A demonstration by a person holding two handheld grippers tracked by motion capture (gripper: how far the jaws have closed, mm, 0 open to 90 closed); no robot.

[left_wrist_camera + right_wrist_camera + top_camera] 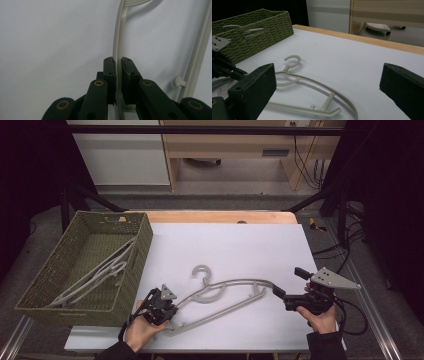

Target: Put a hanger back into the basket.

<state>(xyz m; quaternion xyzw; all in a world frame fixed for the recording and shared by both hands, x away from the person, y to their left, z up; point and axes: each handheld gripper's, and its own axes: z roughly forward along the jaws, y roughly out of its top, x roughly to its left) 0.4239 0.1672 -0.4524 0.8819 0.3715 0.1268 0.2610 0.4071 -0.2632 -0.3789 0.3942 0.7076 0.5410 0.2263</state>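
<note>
Left hand-held gripper [118, 75] clamped on hanger [225, 295] arm; right hand-held gripper [286, 287] open by far end. Light, stiff, slick plastic; best pinched at thin rails.

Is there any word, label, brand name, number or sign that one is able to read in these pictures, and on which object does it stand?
None can be read.
The green woven basket, the grey hanger on the white table, the left gripper and the right gripper carry no visible lettering.
A small dark plate on the wooden furniture behind the table is too small and blurred to tell whether it bears text.
</note>
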